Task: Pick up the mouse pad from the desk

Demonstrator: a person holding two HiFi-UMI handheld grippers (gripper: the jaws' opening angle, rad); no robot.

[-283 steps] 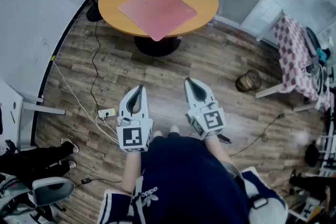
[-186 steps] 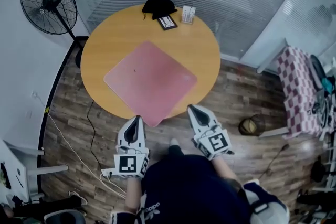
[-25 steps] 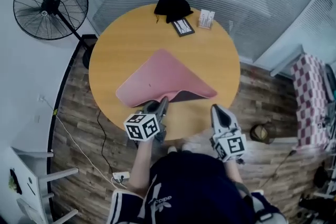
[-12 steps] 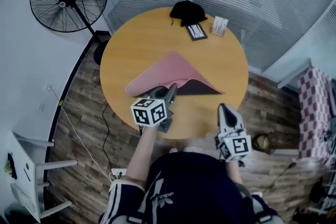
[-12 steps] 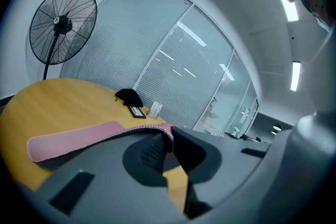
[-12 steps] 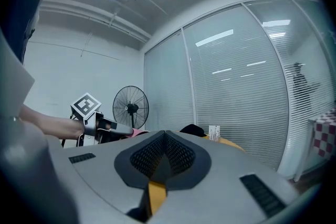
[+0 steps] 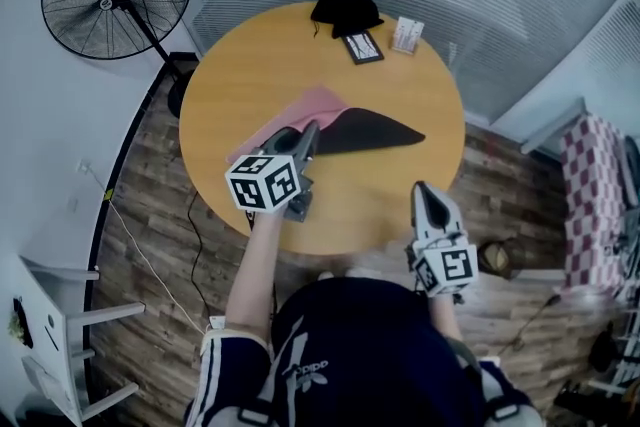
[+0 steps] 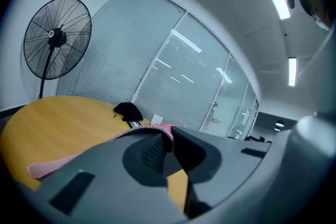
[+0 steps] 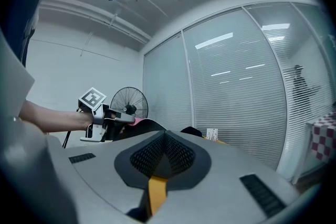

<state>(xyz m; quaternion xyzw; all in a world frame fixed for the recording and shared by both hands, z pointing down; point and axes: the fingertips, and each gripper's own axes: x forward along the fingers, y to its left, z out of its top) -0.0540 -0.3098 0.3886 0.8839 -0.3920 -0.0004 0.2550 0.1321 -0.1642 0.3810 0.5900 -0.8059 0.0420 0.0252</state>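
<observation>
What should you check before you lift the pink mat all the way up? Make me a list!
1. Left gripper shut on the mouse pad edge: ok.
2. Pad free of the table: not ok, its far part lies there, folded with the dark underside up.
3. Nothing lying on the pad: ok.
4. Black cloth and card stand apart from the pad: ok.
5. Right gripper shut, empty, off to the side: ok.
6. Grip deep enough to hold: cannot tell.

We are finding the gripped corner of the thin pink mouse pad (image 7: 300, 105) hidden behind the left hand-held gripper (image 7: 310, 131), and we are failing to read the small white card (image 7: 406, 34) on the round yellow desk (image 7: 400, 185).
</observation>
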